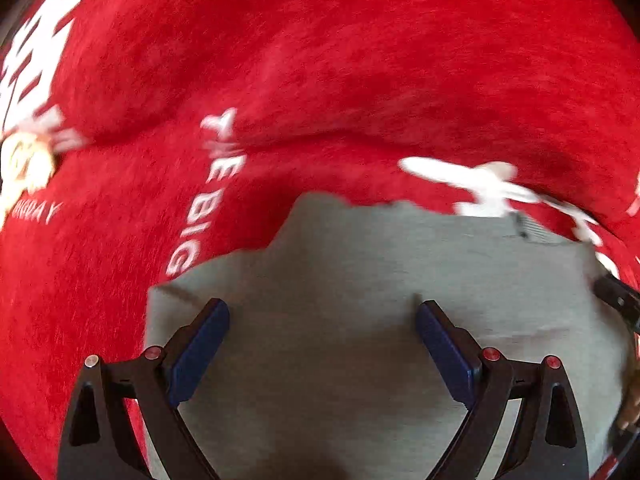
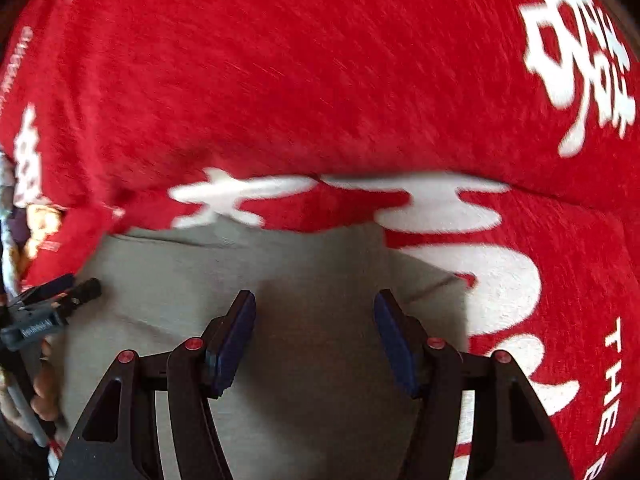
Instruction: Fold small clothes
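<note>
A grey garment [image 1: 380,264] lies flat on a red cloth, with its far edge running unevenly across the left wrist view. My left gripper [image 1: 322,312] hangs just over it, open wide, nothing between the blue pads [image 1: 200,352]. In the right wrist view the same grey garment [image 2: 224,268] fills the lower middle. My right gripper [image 2: 315,300] stands open above it with an empty gap between its pads [image 2: 234,344]. Both point steeply down at the fabric. The picture is blurred.
The red cloth [image 1: 320,60] with white lettering covers the whole surface around the garment [image 2: 320,60]. The right gripper's black tip [image 1: 618,302] shows at the right edge of the left wrist view. The left gripper [image 2: 52,312] and a hand [image 2: 44,392] show at the other view's left edge.
</note>
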A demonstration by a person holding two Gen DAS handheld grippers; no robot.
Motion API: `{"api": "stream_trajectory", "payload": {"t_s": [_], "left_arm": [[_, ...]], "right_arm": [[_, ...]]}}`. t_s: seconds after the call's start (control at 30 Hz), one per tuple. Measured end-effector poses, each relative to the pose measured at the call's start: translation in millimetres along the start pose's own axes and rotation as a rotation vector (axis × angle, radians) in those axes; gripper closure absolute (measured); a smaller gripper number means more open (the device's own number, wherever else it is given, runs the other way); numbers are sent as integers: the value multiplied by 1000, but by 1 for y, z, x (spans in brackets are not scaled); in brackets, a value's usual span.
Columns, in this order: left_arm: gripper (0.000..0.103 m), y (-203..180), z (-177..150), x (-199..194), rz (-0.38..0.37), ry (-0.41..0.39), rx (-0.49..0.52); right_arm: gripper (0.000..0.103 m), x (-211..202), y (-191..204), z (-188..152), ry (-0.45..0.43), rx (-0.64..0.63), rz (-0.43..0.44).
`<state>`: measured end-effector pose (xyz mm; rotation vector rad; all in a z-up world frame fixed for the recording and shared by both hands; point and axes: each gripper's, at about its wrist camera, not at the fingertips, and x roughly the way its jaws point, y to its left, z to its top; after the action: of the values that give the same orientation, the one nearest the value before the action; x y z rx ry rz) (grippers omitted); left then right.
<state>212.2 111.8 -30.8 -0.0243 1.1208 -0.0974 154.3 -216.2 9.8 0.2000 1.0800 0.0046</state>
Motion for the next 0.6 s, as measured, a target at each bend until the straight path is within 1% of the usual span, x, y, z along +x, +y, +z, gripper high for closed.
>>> {"api": "stream_trajectory", "payload": {"t_s": [0.03, 0.07, 0.1, 0.13, 0.17, 0.2, 0.23, 0.3, 0.37, 0.5, 0.6], "left_arm": [[7, 3, -2, 1, -4, 11, -18], [7, 12, -2, 4, -35, 34, -52], [7, 16, -2, 2, -39, 35, -69], [7, 20, -3, -2, -20, 25, -78], [7, 21, -4, -6, -12, 14, -76], [7, 20, -7, -13, -14, -7, -65], [7, 18, -10, -20, -18, -25, -52], [7, 9, -21, -40, -29, -66, -6], [7, 0, -31, -58, -49, -102, 30], [7, -13, -47, -81, -97, -137, 61], [7, -28, -64, -90, -94, -158, 104]], "right_arm": [[38, 0, -4, -1, -10, 7, 7], [38, -1, -8, -1, -19, 16, -2], [38, 0, -11, -1, -15, 25, -8], [38, -2, -12, -1, -16, 34, -11], [37, -4, -11, -1, -17, 34, -43], [37, -7, -8, -2, -15, 23, -92], [37, -12, -4, -4, -25, 8, -103], [37, -29, 10, -11, -66, -38, -103], [37, -46, 28, -22, -101, -85, -86], [36, -59, 63, -43, -104, -176, -67], [36, -56, 85, -59, -85, -251, -92]]}}
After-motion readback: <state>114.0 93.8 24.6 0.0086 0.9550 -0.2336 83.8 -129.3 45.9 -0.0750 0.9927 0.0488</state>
